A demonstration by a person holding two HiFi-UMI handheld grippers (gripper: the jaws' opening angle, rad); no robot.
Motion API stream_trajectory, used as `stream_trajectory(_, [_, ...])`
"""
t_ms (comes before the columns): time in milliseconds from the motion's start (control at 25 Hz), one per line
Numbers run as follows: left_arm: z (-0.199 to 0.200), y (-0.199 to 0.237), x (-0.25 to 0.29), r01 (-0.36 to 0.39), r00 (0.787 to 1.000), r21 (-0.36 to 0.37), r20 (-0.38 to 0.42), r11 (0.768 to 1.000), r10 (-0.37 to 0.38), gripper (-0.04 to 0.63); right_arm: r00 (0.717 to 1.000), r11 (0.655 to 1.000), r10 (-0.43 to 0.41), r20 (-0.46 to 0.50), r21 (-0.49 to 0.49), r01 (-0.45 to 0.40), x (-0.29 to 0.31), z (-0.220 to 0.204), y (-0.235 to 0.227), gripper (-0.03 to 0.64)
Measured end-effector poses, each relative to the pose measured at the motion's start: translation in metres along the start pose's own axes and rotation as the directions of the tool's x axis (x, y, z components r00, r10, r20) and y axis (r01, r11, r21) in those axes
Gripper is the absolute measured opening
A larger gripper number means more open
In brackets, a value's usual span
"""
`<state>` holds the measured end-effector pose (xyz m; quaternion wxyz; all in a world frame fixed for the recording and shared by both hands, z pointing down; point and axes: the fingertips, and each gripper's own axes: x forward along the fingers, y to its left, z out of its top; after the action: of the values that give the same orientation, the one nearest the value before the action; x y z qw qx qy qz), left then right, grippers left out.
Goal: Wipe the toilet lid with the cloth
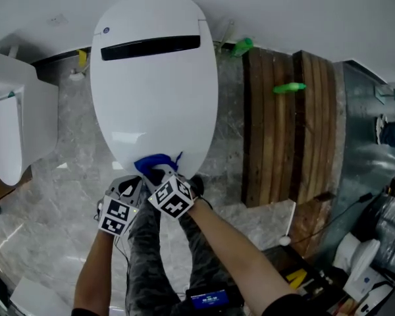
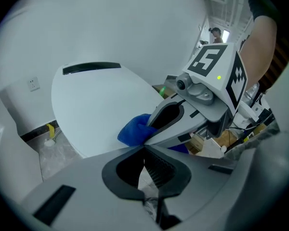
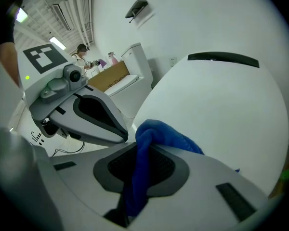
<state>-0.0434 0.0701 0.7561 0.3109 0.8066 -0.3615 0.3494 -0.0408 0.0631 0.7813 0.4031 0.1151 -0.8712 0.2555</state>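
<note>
The white toilet lid (image 1: 155, 91) is down, with a black strip near its back. A blue cloth (image 1: 155, 164) lies bunched on the lid's front edge. My right gripper (image 1: 160, 174) is shut on the cloth (image 3: 145, 150), which runs up between its jaws and spills over their tips onto the lid (image 3: 216, 105). My left gripper (image 1: 135, 183) sits just left of it, off the lid's front rim. In the left gripper view its jaws (image 2: 144, 148) are shut with nothing between them, and the cloth (image 2: 134, 130) shows beyond under the right gripper (image 2: 169, 121).
A second white fixture (image 1: 13, 127) stands at the left. Brown wooden boards (image 1: 286, 127) lie right of the toilet with a green object (image 1: 289, 87) on them. Grey marble floor (image 1: 66, 176) surrounds the toilet. The person's legs (image 1: 151, 255) are just below the grippers. Clutter fills the lower right.
</note>
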Motion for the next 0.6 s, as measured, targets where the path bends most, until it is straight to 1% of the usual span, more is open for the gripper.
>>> stream_trajectory(280, [0.011,-0.025,0.02,0.024,0.999,0.028,-0.027,0.999,-0.023,0.011,1.0,0.999,-0.025,-0.007,-0.021,0.025,-0.029,-0.033,-0.017,0.057])
stream_trajectory(600, [0.046,-0.049,0.044,0.051,0.999,0.059,-0.017,0.997,-0.05,0.011,0.997,0.997,-0.074,0.025,-0.013,0.074,-0.063,-0.052,-0.059,0.057])
